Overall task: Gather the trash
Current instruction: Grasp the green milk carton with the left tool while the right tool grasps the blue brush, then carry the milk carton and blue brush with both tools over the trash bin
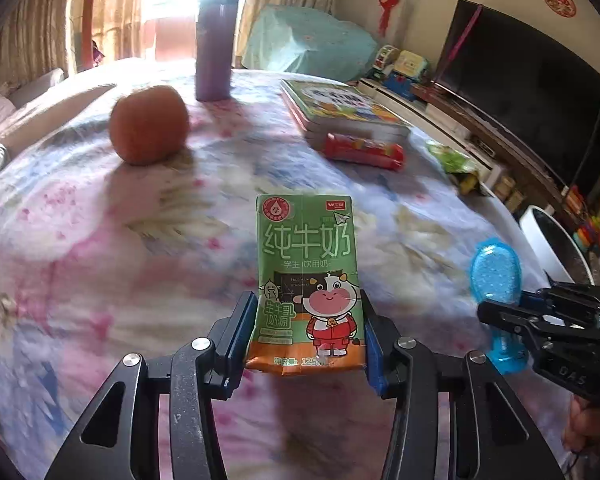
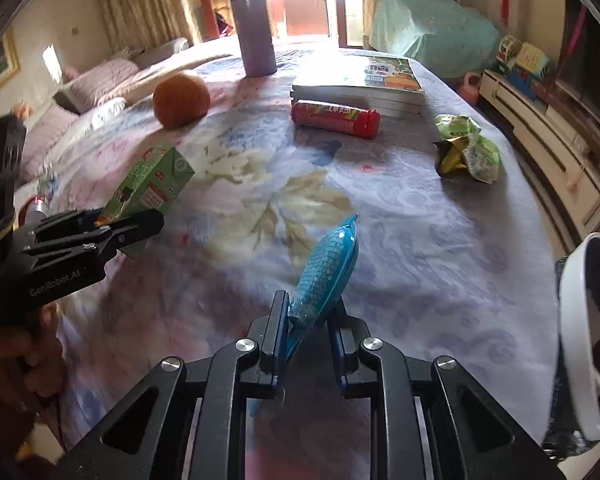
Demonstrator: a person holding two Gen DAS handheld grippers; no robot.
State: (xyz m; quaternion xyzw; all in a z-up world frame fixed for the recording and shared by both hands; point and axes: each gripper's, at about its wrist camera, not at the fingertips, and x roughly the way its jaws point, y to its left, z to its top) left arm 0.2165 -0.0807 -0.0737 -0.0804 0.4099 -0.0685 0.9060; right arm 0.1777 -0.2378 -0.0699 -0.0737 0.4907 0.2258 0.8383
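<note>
Left gripper (image 1: pixel 306 336): clamped on green milk carton (image 1: pixel 308 280) between pads. Right gripper (image 2: pixel 308 320): clamped on blue plastic wrapper (image 2: pixel 328 272). White bin (image 2: pixel 588 320) right of fingers, contents indiscernible.

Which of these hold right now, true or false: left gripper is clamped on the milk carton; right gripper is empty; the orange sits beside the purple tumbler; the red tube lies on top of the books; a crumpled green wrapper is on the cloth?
1. The left gripper is clamped on the green milk carton. True.
2. The right gripper is empty. False: it is shut on a blue plastic wrapper.
3. The orange sits near the purple tumbler. True, but apart from it.
4. The red tube lies on top of the books. False: it lies on the cloth in front of the stack.
5. A crumpled green wrapper lies on the floral cloth. True.
</note>
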